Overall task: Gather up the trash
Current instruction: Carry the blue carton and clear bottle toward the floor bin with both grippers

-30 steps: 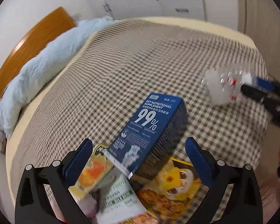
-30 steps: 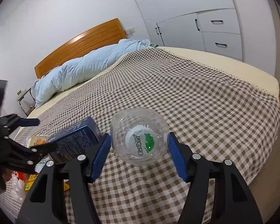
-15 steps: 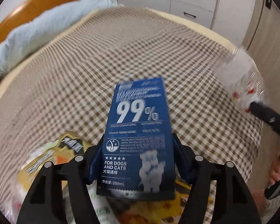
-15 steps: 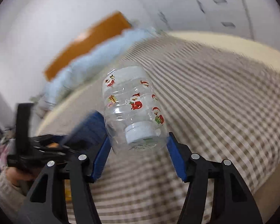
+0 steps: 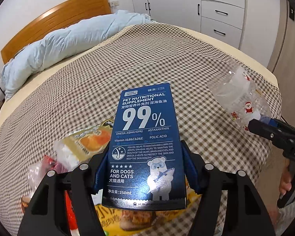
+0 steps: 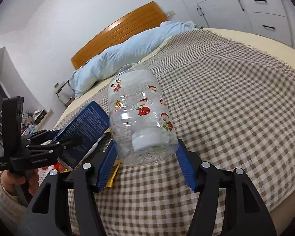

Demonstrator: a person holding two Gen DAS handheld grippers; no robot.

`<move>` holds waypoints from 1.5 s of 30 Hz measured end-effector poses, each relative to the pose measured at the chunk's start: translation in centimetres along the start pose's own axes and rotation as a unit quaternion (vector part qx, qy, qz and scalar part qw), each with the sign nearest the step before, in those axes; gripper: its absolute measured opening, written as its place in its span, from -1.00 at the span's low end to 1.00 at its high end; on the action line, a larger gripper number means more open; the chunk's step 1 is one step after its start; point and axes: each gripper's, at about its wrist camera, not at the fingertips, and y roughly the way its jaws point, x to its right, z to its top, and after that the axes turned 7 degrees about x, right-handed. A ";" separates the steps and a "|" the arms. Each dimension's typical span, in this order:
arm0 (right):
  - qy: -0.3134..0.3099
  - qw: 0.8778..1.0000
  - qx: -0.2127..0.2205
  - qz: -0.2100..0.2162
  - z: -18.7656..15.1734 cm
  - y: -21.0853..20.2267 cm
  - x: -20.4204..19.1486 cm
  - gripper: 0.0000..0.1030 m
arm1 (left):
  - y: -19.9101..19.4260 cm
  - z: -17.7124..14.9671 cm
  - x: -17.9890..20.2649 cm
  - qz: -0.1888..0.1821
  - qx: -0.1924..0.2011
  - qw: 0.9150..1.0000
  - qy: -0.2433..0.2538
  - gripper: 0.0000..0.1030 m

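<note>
Lifted off the litter, blue box (image 5: 145,147) clenched in left tool (image 5: 144,169) — jar (image 6: 139,116) clamped in right tool (image 6: 145,164)

Left wrist: looked down, close over the bed (image 5: 186,59).
Right wrist: faced the headboard (image 6: 116,31).
Shared: bed, both cartons' surroundings.

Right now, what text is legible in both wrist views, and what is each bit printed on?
Dark blue cardboard box in the left hand-held gripper:
"PET NUTRITIONAL SUPPLEMENT"
"99%"
"OMEGA-3(DHA+EPA)"
"ASTAXANTHIN"
"Vitamin A&B&C&D&E"
"FOLIC ACID"
"FOR DOGS AND CATS"
"250mL"
Left hand-held gripper body, right wrist view: "GenRobot.AI"
Clear plastic Santa-print bottle in the right hand-held gripper: pictures only.
Yellow snack wrappers: print too blurred.
</note>
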 end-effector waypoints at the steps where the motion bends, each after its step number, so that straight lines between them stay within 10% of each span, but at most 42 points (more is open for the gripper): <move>1: -0.005 1.000 -0.002 -0.001 0.1 0.2 0.0 0.15 | -0.2 -0.2 0.0 0.001 0.001 1.000 0.002 0.22; 7: -0.088 0.987 -0.080 -0.111 -1.9 3.8 -0.8 0.36 | -1.3 -3.1 0.8 0.009 0.027 0.999 -0.033 0.23; 14: -0.090 0.992 0.004 -0.091 -0.4 1.3 -1.6 0.65 | -1.1 -6.3 0.7 -0.018 0.077 0.986 -0.148 0.23; 19: -0.114 0.982 -0.075 -0.127 -2.2 5.2 -1.8 0.65 | -1.2 -6.9 0.5 -0.015 0.109 0.985 -0.135 0.23; 21: -0.110 0.981 -0.085 -0.132 -2.3 6.1 -1.7 0.15 | -1.3 -7.1 0.5 -0.019 0.119 0.985 -0.127 0.23; 26: -0.083 0.995 0.014 -0.060 -0.3 1.6 -4.6 0.14 | -2.1 -6.8 -0.5 -0.033 0.138 0.980 -0.140 0.22; 28: -0.029 0.999 -0.009 -0.018 -0.1 1.5 -3.9 0.14 | -2.8 -6.5 -0.8 -0.032 0.147 0.978 -0.143 0.22; 32: -0.105 0.987 -0.030 -0.116 -1.0 2.1 -5.5 0.14 | -4.1 -6.6 -1.3 -0.038 0.157 0.976 -0.144 0.22; 45: -0.217 0.963 -0.123 -0.107 -6.2 0.9 -10.4 0.15 | -7.6 -6.5 -0.4 -0.126 0.170 0.969 -0.128 0.22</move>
